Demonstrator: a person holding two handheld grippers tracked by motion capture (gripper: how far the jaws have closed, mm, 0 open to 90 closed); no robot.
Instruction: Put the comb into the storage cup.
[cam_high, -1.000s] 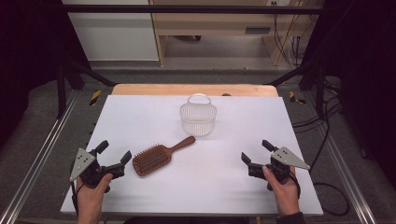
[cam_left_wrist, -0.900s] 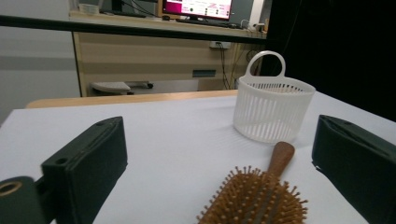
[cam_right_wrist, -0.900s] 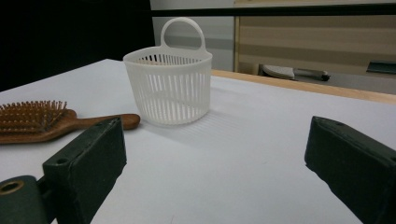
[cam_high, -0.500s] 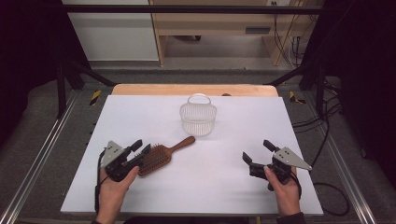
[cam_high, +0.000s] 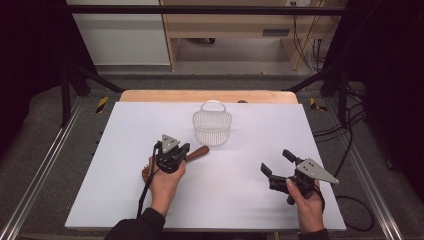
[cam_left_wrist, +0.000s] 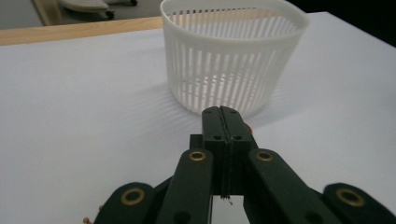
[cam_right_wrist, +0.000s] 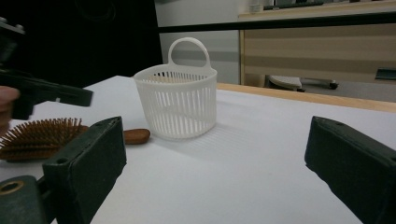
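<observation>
Hovering over the hairbrush (cam_high: 192, 154) handle, the left gripper (cam_high: 181, 149) has jaws pressed together, perhaps gripping it for the basket (cam_high: 212, 125); the right gripper (cam_high: 278, 163) waits spread.

white basket (cam_high: 212, 122) stood just beyond left gripper (cam_high: 172, 152), hairbrush (cam_high: 200, 152) lain beneath it, bare table (cam_high: 240, 185) left open between grippers

table (cam_high: 125, 200): white top, wood far edge | on it: 1 hairbrush (cam_high: 197, 153), 1 slotted basket (cam_high: 212, 127)

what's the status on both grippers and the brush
Left gripper shut, over the hairbrush handle; grip unconfirmed. Right gripper open, apart. White basket just beyond the handle tip.
</observation>
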